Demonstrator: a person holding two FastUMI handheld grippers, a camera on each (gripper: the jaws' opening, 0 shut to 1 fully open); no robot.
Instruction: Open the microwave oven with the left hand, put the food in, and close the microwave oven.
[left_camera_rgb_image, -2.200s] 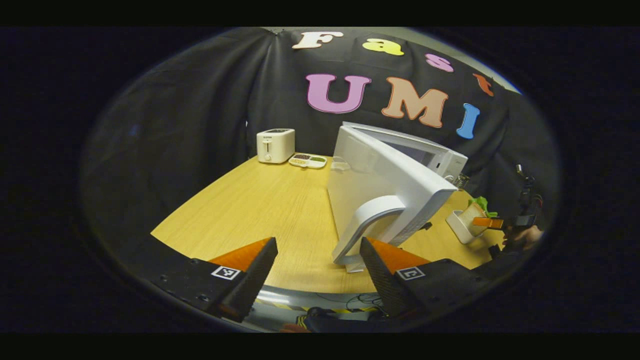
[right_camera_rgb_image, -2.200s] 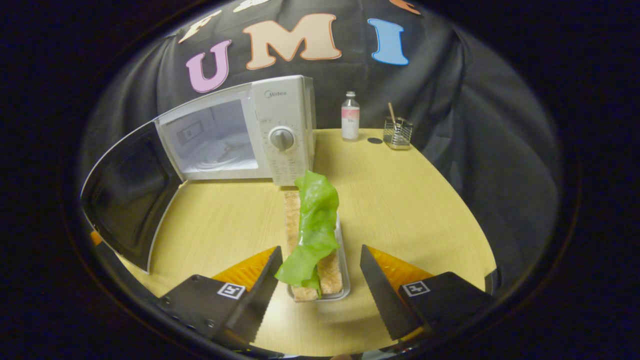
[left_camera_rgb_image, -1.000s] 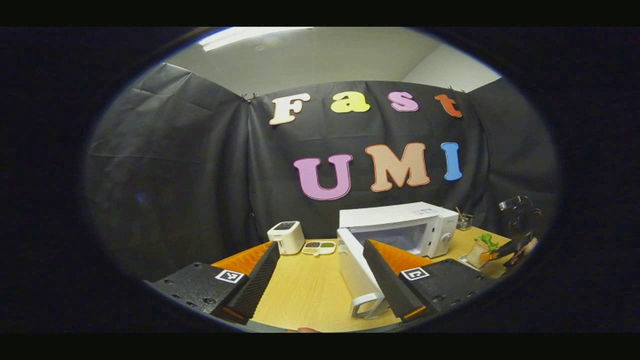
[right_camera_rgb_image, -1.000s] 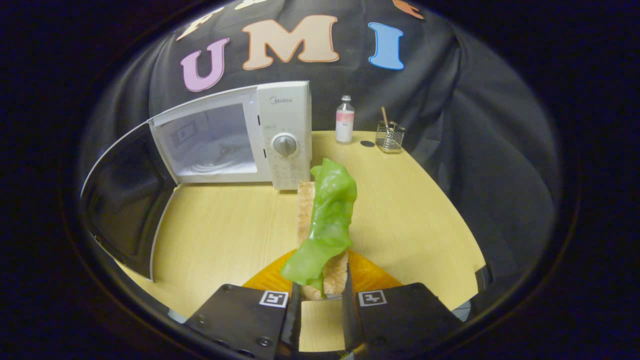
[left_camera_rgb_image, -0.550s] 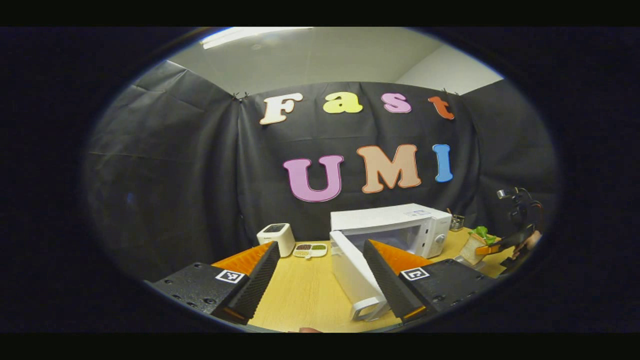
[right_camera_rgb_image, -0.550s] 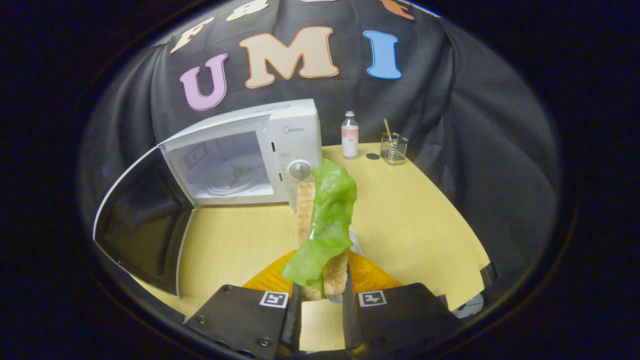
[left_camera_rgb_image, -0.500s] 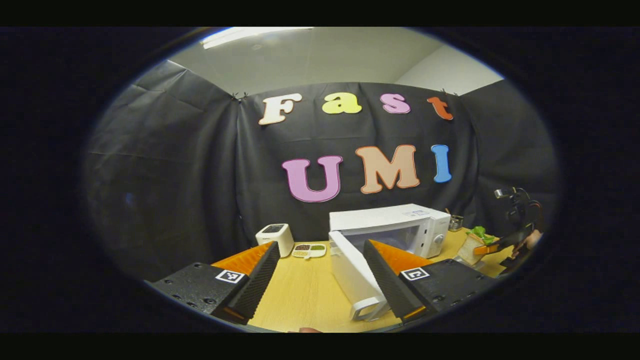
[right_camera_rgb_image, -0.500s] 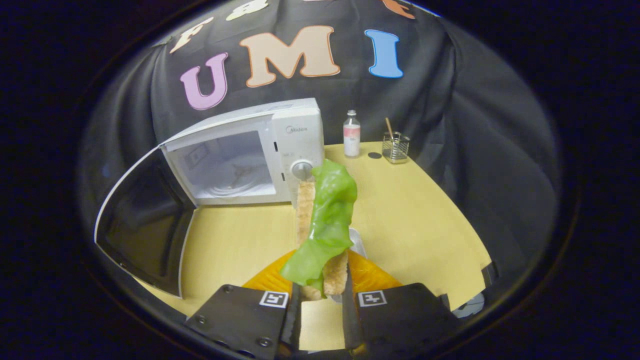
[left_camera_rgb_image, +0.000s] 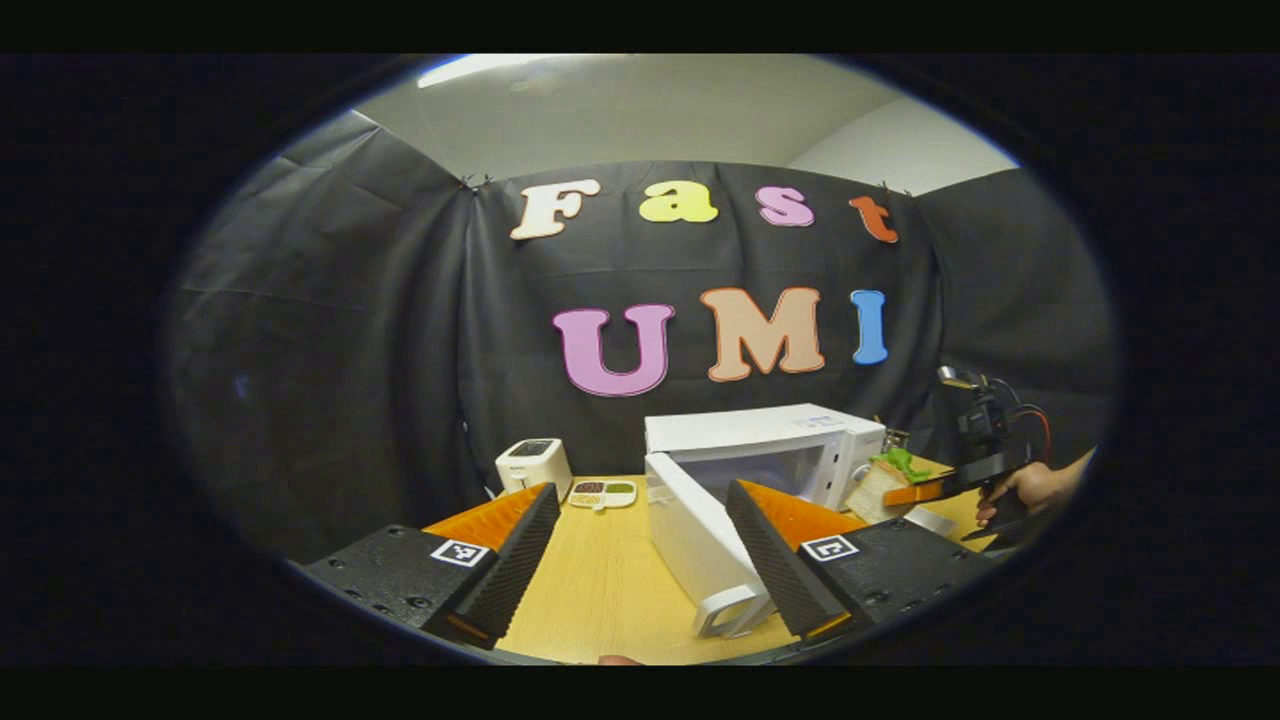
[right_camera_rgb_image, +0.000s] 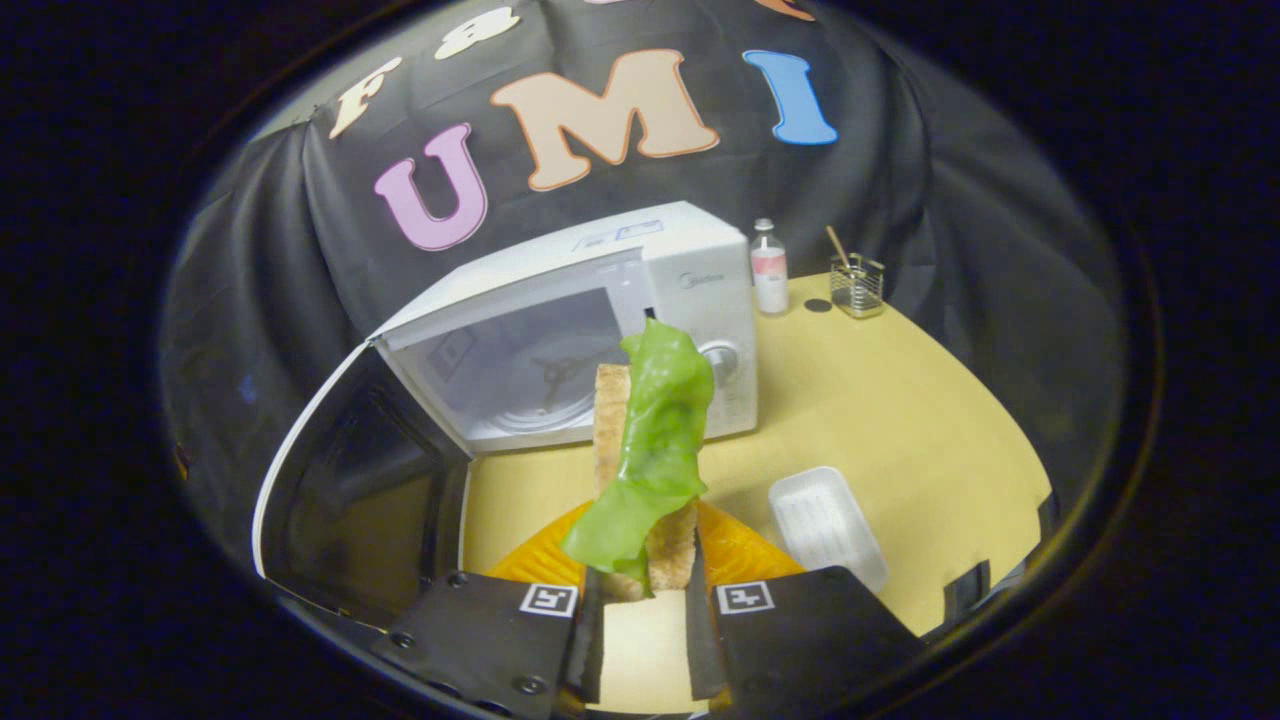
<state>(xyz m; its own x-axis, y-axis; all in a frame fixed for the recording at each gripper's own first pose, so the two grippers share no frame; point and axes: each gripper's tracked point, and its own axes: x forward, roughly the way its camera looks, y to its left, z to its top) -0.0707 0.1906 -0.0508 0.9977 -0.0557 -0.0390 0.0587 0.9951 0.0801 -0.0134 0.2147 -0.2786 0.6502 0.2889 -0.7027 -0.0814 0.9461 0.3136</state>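
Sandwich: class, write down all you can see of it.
The sandwich is toast-like bread with a glossy green lettuce leaf draped down its front. It stands upright, clamped at its lower end between the fingers of the right tool, lifted off the table in front of the open microwave. Its white tray lies empty beside it.

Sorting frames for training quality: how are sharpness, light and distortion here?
Left gripper view: dim and soft, sandwich small near the edge. Right gripper view: brighter, sandwich sharp, microwave oven bowed by the fisheye, table evenly lit.
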